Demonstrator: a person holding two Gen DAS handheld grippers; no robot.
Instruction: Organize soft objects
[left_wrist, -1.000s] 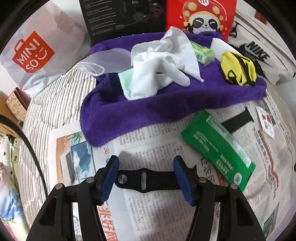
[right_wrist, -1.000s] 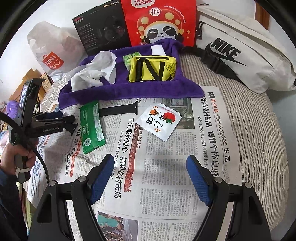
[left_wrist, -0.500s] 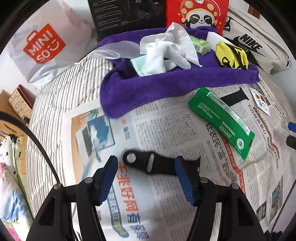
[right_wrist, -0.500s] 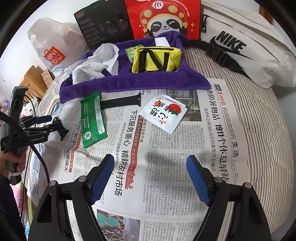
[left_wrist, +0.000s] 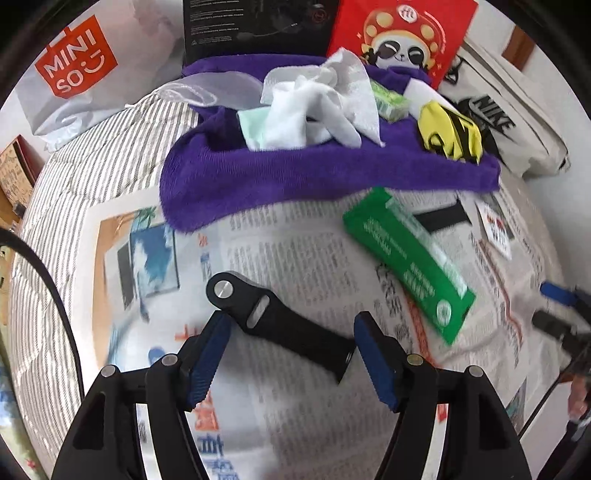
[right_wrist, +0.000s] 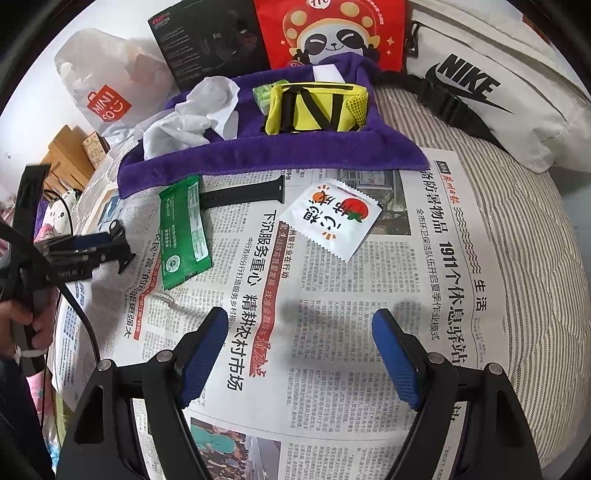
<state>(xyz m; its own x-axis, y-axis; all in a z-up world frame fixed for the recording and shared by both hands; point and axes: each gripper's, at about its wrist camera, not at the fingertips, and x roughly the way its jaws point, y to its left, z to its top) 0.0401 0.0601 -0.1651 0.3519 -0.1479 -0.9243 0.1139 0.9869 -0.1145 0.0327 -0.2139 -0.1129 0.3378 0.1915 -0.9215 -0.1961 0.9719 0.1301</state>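
Left gripper fingers hanging wide over black strap, not gripping; right gripper wide, empty. Risk: fingers snagging loose newspaper.

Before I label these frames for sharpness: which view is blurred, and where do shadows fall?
Left wrist view: motion-smeared, the newspaper print unreadable, the green packet soft-edged. Right wrist view: sharp, headlines legible; two soft shadows lie on the paper between the open right gripper fingers. Both views bow straight edges, fisheye fashion.
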